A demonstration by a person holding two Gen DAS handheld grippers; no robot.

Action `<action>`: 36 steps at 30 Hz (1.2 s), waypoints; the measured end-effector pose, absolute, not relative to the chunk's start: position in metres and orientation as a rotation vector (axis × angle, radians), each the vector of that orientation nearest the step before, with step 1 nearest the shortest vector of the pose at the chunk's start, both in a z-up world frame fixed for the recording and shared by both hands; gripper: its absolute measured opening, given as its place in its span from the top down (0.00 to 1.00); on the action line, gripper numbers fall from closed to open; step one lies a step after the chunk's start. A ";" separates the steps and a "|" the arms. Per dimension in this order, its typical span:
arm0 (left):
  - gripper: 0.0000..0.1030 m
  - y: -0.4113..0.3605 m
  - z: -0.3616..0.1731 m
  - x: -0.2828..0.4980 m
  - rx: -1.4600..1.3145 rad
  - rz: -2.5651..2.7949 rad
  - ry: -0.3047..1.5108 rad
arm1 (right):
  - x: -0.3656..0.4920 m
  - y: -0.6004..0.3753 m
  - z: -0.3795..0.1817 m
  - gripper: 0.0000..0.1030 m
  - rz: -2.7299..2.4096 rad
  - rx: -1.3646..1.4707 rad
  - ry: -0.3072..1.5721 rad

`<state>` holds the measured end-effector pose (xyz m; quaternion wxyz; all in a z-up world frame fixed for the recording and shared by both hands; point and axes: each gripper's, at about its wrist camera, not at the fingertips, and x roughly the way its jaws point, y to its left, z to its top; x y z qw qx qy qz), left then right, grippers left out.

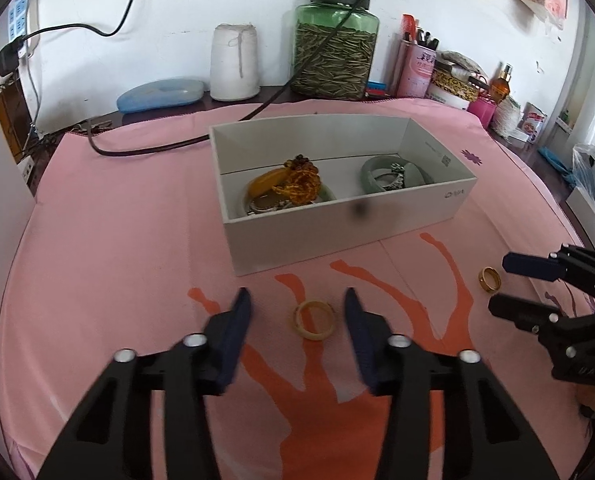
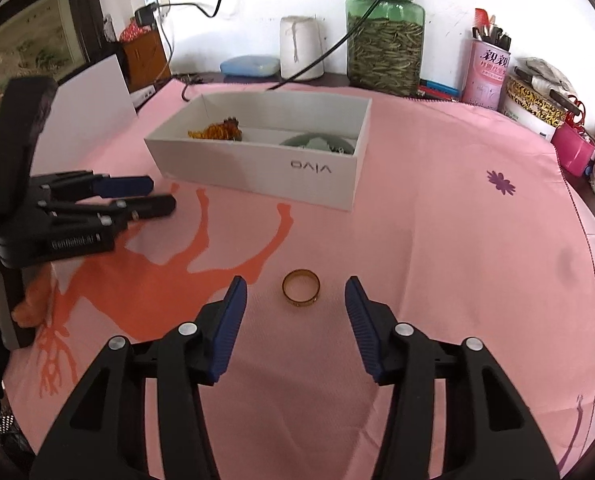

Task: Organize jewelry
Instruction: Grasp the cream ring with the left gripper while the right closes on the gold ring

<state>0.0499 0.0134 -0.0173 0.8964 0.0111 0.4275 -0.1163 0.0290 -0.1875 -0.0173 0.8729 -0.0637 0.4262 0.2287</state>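
Left gripper wide open, empty; cream ring between fingers. Right gripper wide open, empty; gold ring between fingers. White box ahead, contents partly hidden.

Both the left tongs and right tongs hover spread wide, holding nothing.

left tool open | cream ring between fingers | box beyond
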 end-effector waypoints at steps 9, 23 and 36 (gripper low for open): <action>0.68 0.019 -0.016 0.050 -0.026 -0.261 0.894 | 0.030 -0.188 -0.019 0.52 0.481 -0.125 0.899; 0.79 0.016 -0.008 0.038 0.007 -0.265 0.853 | 0.033 -0.204 -0.008 0.81 0.494 -0.027 0.870; 0.78 0.026 -0.009 0.041 -0.054 -0.258 0.879 | 0.029 -0.196 -0.010 0.71 0.479 -0.085 0.868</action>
